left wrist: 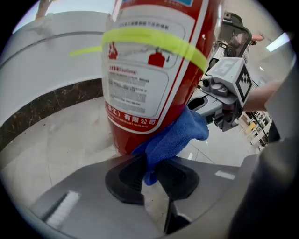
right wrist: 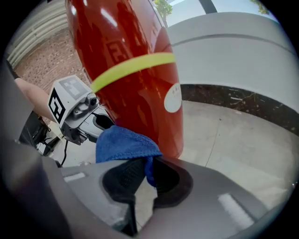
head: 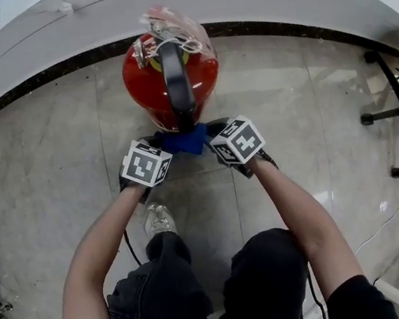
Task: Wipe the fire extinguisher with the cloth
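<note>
Our legs (head: 207, 291): nearest to the camera, bent, in dark trousers. We judge that we crouch so that both arms can reach low.
Floor (head: 33, 169): pale glossy tiles. It carries the fire extinguisher (head: 147, 80), so neither hand has to support it.
Curved wall (head: 26, 40): white, with a dark stone strip at its foot, just behind the red cylinder.
Fire extinguisher: upright on the floor, between our knees and the wall. Its black handle (head: 177, 82) points toward us, and a clear plastic cover (head: 176, 25) sits on the top.
Office chair (head: 398, 112): black, well apart at the right, and not part of the work.
Left gripper (left wrist: 149, 173): its jaws are clenched on one end of the cloth (head: 185, 142), beside the lower part of the cylinder.
Right gripper (right wrist: 145, 175): its jaws are pinched on the other end, at the opposite side of the cylinder.
Cloth: blue, spanning between the two grippers and lying against the lower red body on the side that faces us, near the base. We judge that we hold both ends so the cloth wraps the round surface and stays tight for rubbing.
Label (left wrist: 135, 88): white with small print, above the cloth and not covered by it.
Yellow band (left wrist: 154, 39): it goes around the body higher up and is not touched.
</note>
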The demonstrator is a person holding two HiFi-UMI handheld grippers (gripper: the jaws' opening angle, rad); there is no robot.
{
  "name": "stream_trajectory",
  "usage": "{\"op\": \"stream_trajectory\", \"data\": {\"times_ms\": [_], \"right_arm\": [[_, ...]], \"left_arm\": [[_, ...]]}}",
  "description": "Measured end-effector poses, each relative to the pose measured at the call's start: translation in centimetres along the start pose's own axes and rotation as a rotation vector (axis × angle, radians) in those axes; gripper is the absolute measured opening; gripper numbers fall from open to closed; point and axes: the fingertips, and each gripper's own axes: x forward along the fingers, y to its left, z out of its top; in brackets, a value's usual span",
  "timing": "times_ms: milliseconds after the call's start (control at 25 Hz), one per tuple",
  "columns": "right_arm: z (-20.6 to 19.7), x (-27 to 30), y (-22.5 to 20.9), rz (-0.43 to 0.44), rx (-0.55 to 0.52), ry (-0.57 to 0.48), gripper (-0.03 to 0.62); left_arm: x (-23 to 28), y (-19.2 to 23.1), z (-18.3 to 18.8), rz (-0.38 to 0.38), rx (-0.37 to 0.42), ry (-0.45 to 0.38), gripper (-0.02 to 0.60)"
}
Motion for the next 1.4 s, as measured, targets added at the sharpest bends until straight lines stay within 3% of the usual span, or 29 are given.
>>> {"op": "stream_trajectory", "data": {"times_ms": [240, 400, 480, 600, 840, 1080, 1400], "right_arm": [[-2.7, 2.6, -1.9, -0.005, 0.08, 0.056, 0.035], [-3.2, 3.5, -2.8, 0.012, 0.347, -0.006, 0.035], [-3.0, 2.8, -3.6, 0.024, 0.47, -0.065, 0.035], [-1.2, 0.4, -4.7, 0.041, 0.539, -0.168, 0.034], [5.5, -6.6, -4.1, 0.086, 0.477, -0.374, 0.032], [12.2, -14.3, -1.8, 0.04, 0.307, -0.529, 0.032], [18.8, -22.2, 1.2, -0.025, 0.206, -0.703, 0.032]], "left_arm": [[3.0, -0.2, -1.6, -0.025, -0.03, 0.037, 0.064], [3.1, -0.9, -1.9, -0.075, -0.025, 0.019, 0.08], [2.7, -1.5, -1.5, -0.104, -0.013, -0.004, 0.117], [1.5, -2.4, 0.0, -0.122, -0.015, -0.043, 0.132], [-2.3, -4.4, 3.2, -0.083, -0.004, -0.079, 0.124], [-5.7, -6.8, 6.0, -0.019, 0.011, -0.082, 0.098], [-9.8, -10.1, 10.1, 0.053, 0.088, -0.095, 0.095]]}}
